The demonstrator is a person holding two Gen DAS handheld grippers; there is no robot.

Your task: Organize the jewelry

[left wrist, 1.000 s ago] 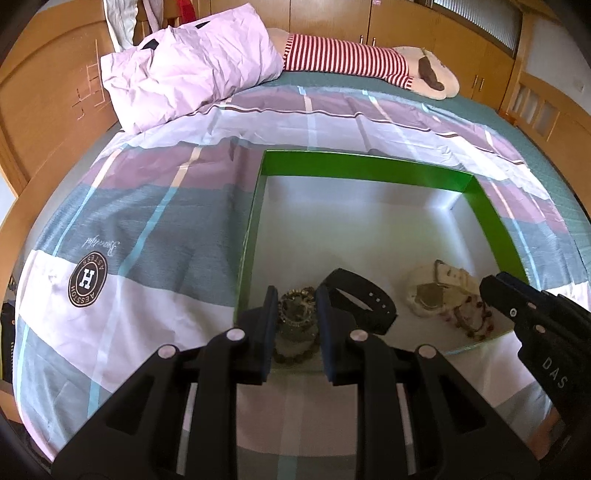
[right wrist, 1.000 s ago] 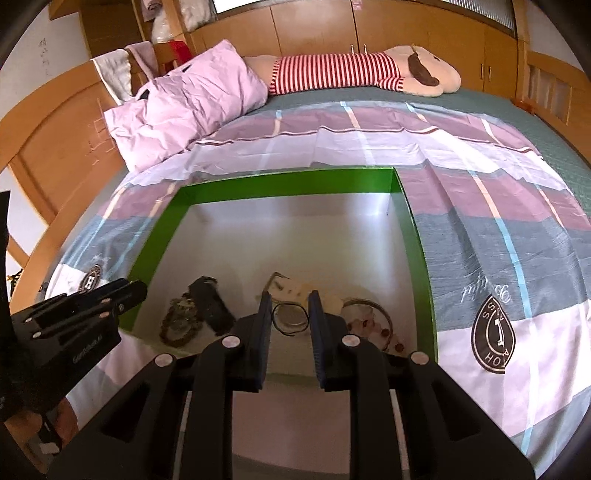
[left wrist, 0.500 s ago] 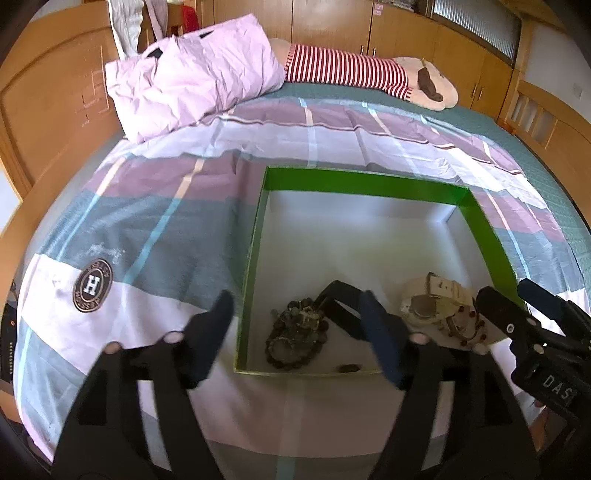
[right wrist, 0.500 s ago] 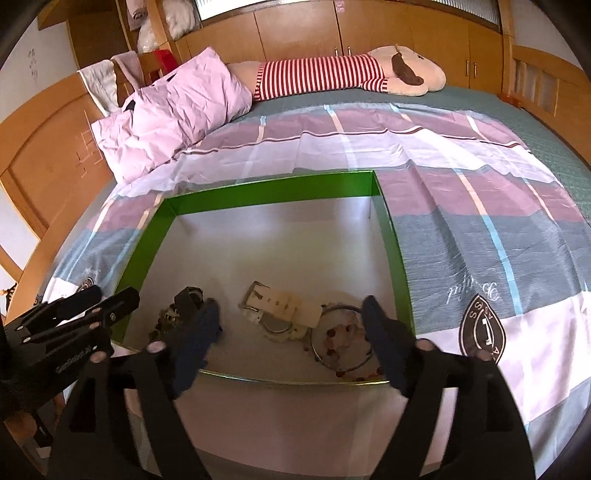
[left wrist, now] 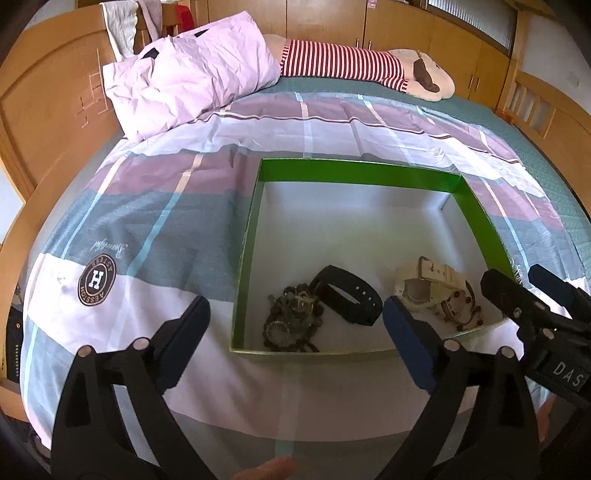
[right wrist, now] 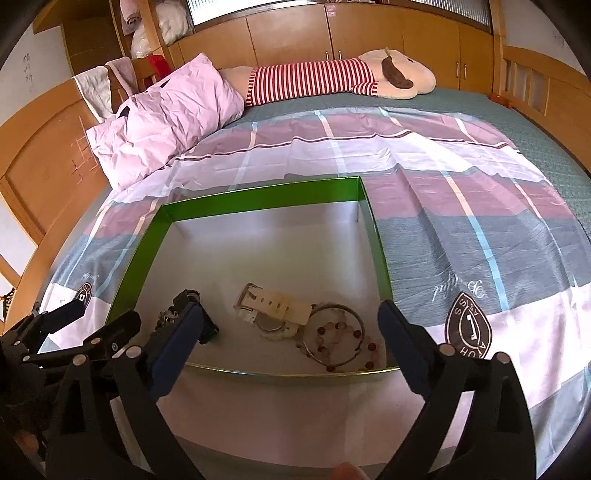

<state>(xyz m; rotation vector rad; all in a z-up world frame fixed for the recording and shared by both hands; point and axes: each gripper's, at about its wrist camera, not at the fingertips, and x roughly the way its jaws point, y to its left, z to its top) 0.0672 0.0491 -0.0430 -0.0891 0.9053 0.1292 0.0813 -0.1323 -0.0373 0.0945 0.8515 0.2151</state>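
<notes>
Bedroom, seemingly: bed (left wrist: 332,122); pillow (left wrist: 192,70); wardrobes (right wrist: 369,33)

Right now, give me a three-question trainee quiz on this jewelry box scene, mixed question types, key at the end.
1. True or false: the left gripper is clamped on the dark beaded bracelet.
2. Multiple choice: where does the black rubber watch strap lie inside the green-walled cardboard box? A) between the dark beaded bracelet and the cream plastic watch; B) against the far wall; C) outside on the striped bedsheet.
3. Fill in: beside the cream plastic watch, the thin metal bangle rings a string of ____ beads.

Key: 1 false, its jaws have just been opening and hold nothing, like the right gripper; 2 A; 3 reddish.
</notes>
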